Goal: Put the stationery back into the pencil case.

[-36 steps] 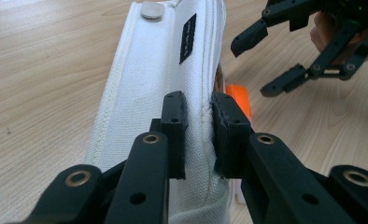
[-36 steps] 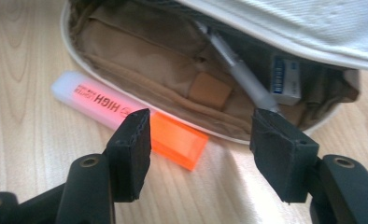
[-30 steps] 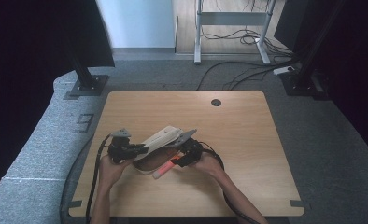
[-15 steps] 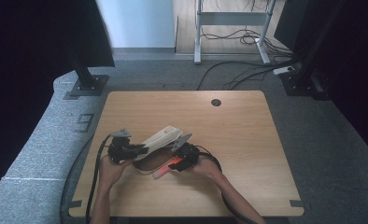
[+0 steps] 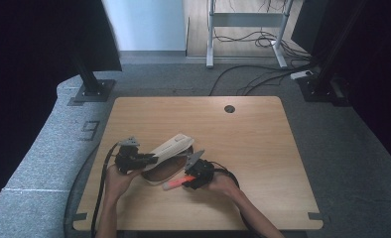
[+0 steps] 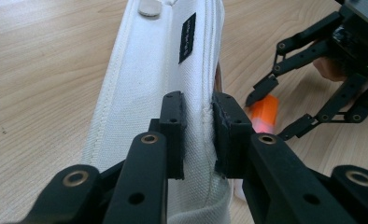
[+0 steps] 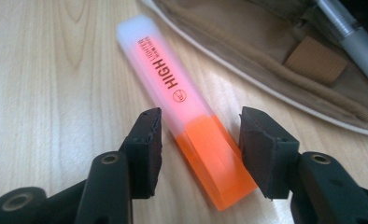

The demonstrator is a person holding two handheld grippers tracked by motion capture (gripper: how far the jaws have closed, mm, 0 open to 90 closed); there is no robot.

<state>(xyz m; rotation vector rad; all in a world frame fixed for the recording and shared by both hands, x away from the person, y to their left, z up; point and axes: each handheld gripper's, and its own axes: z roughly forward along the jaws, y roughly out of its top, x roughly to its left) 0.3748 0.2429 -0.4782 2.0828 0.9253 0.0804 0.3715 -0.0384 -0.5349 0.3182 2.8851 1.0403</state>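
A white fabric pencil case lies open on the wooden table (image 5: 263,148), its flap (image 5: 172,145) raised. My left gripper (image 5: 143,159) is shut on the flap's edge (image 6: 154,56), the pads (image 6: 173,126) pinching the cloth. An orange highlighter (image 5: 176,184) lies flat on the table beside the case's tan inside (image 7: 247,42). My right gripper (image 7: 201,135) straddles the highlighter's orange cap (image 7: 215,163). Its jaws have just been closing, but a gap remains on each side. From the left gripper view, the right gripper (image 6: 278,109) is seen over the highlighter (image 6: 262,114).
A silver pen (image 7: 355,42) lies inside the case. A round cable hole (image 5: 229,108) sits near the table's far edge. Cables trail from both grippers toward the near edge. Grey carpet, desk legs and dark screens surround the table.
The right gripper has shifted slightly toward the near edge, over the highlighter. The left gripper and the raised flap have kept still.
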